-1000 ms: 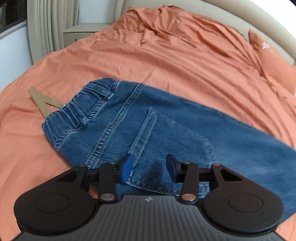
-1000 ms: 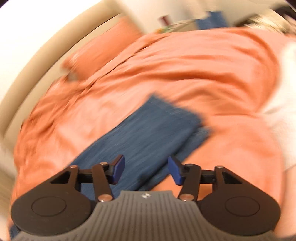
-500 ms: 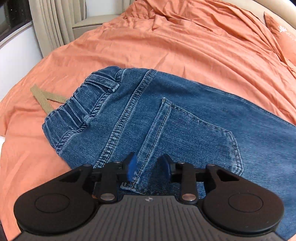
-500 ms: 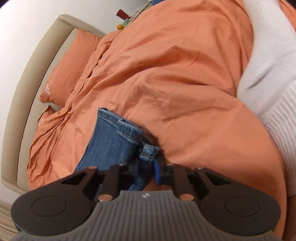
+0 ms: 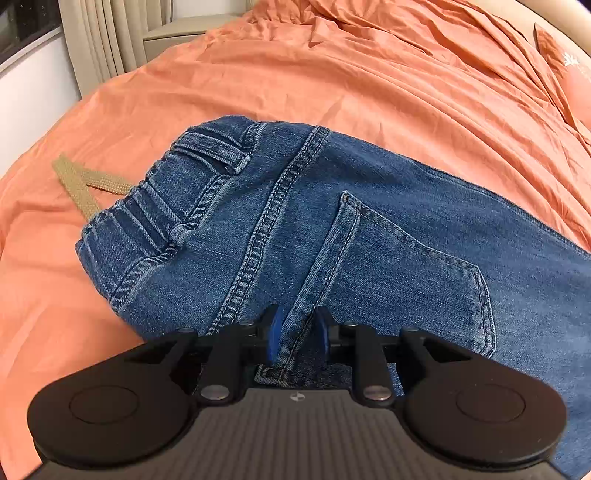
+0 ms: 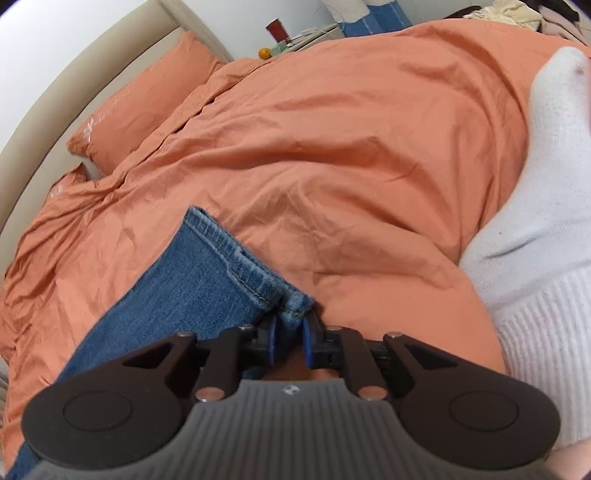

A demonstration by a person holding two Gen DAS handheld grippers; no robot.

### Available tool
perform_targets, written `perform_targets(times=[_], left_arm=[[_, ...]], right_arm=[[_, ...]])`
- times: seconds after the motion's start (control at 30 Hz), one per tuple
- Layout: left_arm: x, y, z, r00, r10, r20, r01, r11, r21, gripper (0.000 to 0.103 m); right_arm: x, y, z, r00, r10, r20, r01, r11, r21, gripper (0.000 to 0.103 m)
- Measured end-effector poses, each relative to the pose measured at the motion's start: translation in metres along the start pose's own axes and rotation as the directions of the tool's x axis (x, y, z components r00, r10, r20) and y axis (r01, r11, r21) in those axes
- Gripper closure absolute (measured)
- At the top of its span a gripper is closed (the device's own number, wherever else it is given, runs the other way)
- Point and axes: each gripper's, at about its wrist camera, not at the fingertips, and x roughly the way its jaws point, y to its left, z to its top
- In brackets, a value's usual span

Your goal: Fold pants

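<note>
Blue jeans (image 5: 369,236) lie flat on the orange bedcover (image 5: 332,81), waistband (image 5: 155,221) to the left and a back pocket (image 5: 413,273) facing up. My left gripper (image 5: 298,334) sits on the near edge by the pocket seam. Its jaws are closing, with denim between the pads but not visibly pinched. In the right wrist view the leg (image 6: 192,280) ends in a hem (image 6: 255,273). My right gripper (image 6: 290,338) has the bunched hem corner between its pads, which touch it on both sides while the jaws are opening slightly.
A tan woven strap (image 5: 85,188) pokes out beside the waistband. A person's white-socked foot (image 6: 535,206) rests on the bed right of the hem. Orange pillows (image 6: 140,107) lie against the beige headboard (image 6: 44,99). A nightstand holds a red cup (image 6: 275,29). Curtains (image 5: 99,40) hang far left.
The left gripper came closer to the jeans and its jaws narrowed around the pocket seam. The right gripper swung down to the leg hem, closed onto it, then widened a little.
</note>
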Motion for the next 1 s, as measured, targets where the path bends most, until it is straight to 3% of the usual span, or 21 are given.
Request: perform_targets(times=[0.07, 0.2, 0.27, 0.37, 0.4, 0.47, 0.6, 0.7, 0.87, 0.97, 1.0], left_arm=[[-0.001, 0.000, 0.000, 1.000, 0.000, 0.002, 0.000, 1.000, -0.001, 0.075], [-0.003, -0.001, 0.000, 1.000, 0.001, 0.002, -0.001, 1.000, -0.012, 0.075], [-0.006, -0.001, 0.000, 1.000, 0.002, 0.004, -0.002, 1.000, -0.014, 0.074], [-0.008, -0.001, 0.001, 1.000, 0.000, 0.006, 0.000, 1.000, -0.023, 0.071], [-0.008, -0.001, 0.001, 1.000, 0.000, 0.007, 0.001, 1.000, -0.026, 0.070], [-0.006, -0.002, 0.001, 1.000, 0.005, 0.007, -0.005, 1.000, -0.022, 0.069], [-0.004, -0.005, 0.001, 1.000, 0.017, 0.010, -0.017, 1.000, -0.002, 0.069], [-0.004, -0.004, 0.001, 1.000, 0.016, 0.010, -0.016, 1.000, 0.010, 0.069], [-0.009, -0.006, 0.004, 1.000, 0.014, 0.011, -0.014, 0.999, 0.034, 0.068], [-0.022, -0.005, 0.004, 0.999, -0.011, 0.038, 0.010, 1.000, 0.029, 0.057], [-0.027, -0.005, 0.003, 0.999, -0.017, 0.052, 0.016, 0.999, 0.029, 0.055]], right_arm=[[-0.020, -0.005, 0.001, 0.999, 0.002, 0.038, -0.004, 0.999, 0.044, 0.074], [-0.047, -0.009, 0.004, 0.991, 0.096, 0.090, -0.105, 0.988, 0.110, 0.071], [-0.046, -0.010, 0.003, 0.987, 0.141, 0.082, -0.151, 0.980, 0.130, 0.068], [-0.034, -0.011, -0.003, 0.990, 0.129, 0.051, -0.136, 0.976, 0.172, 0.068], [-0.029, -0.012, -0.004, 0.991, 0.127, 0.041, -0.133, 0.972, 0.192, 0.074], [-0.023, -0.014, -0.005, 0.986, 0.159, 0.038, -0.164, 0.962, 0.217, 0.103], [-0.043, 0.001, 0.000, 0.975, 0.197, 0.100, -0.211, 0.963, 0.165, 0.103], [-0.052, 0.011, 0.001, 0.982, 0.151, 0.117, -0.163, 0.982, 0.099, 0.103], [-0.018, 0.001, -0.008, 0.998, 0.046, 0.044, -0.050, 0.994, 0.102, 0.103], [-0.012, 0.004, -0.007, 0.999, 0.030, 0.029, -0.032, 0.996, 0.081, 0.103], [-0.014, 0.008, -0.007, 0.999, 0.024, 0.035, -0.026, 0.998, 0.057, 0.098]])
